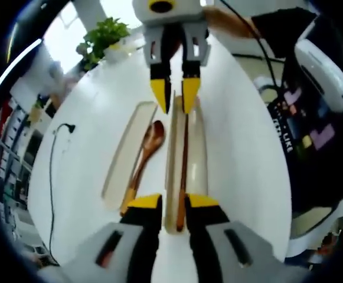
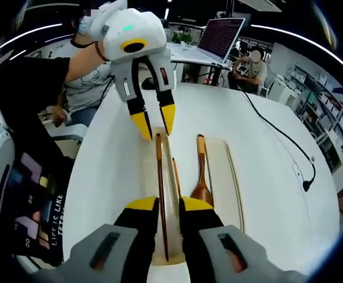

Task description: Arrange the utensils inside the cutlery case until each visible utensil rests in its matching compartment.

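On the white worktop (image 1: 236,159) two long clear trays of the cutlery case are seen side by side. In the left gripper view, the tray at 3 o'clock (image 1: 199,147) holds the brown chopsticks (image 1: 183,165), which are laid along it. The other tray (image 1: 124,153), at 9 o'clock, holds nothing. The wooden spoon (image 1: 147,147) is seen lying between the two trays, with its bowl toward 12 o'clock and its handle toward 6 o'clock. It seems to rest on the worktop or on a tray edge; which one cannot be told.

So the task is judged about half done. The chopsticks look placed. The spoon is still to be put in its tray.

The left gripper (image 1: 172,203) is held at the near end of the chopstick tray. Its jaws are a little apart and nothing is seen between them, so it looks released. The right gripper (image 1: 172,94) is held at the far end of the same tray, jaws also a little apart. Whether a chopstick end is pinched there cannot be told.

A black cable (image 1: 53,165) is laid at 9 o'clock, and a green plant (image 1: 103,36) is set at 11 o'clock.
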A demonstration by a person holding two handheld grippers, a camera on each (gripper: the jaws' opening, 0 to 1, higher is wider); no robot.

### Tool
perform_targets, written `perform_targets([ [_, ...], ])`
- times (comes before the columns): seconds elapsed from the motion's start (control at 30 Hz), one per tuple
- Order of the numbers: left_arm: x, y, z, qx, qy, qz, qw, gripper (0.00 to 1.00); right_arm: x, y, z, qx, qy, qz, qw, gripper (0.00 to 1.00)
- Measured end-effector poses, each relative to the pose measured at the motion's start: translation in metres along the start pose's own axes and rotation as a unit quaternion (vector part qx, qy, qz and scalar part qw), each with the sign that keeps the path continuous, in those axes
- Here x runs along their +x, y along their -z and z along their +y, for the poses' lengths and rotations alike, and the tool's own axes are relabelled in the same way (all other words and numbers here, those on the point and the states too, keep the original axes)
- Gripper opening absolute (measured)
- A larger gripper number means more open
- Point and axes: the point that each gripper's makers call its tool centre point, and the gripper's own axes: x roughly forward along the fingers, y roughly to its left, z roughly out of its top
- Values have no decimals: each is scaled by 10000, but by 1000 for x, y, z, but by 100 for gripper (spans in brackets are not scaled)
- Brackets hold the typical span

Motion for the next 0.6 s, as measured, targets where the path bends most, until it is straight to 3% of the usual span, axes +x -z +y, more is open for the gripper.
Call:
perform_targets([
  [0.3,8,-13,21,-26,-189,-111,9998,16,-15,16,-14,204,221,29,9995,14],
  [0.6,30,-12,27,65,-108,40,9999,15,-32,35,-29,322,471,142,9983,15],
])
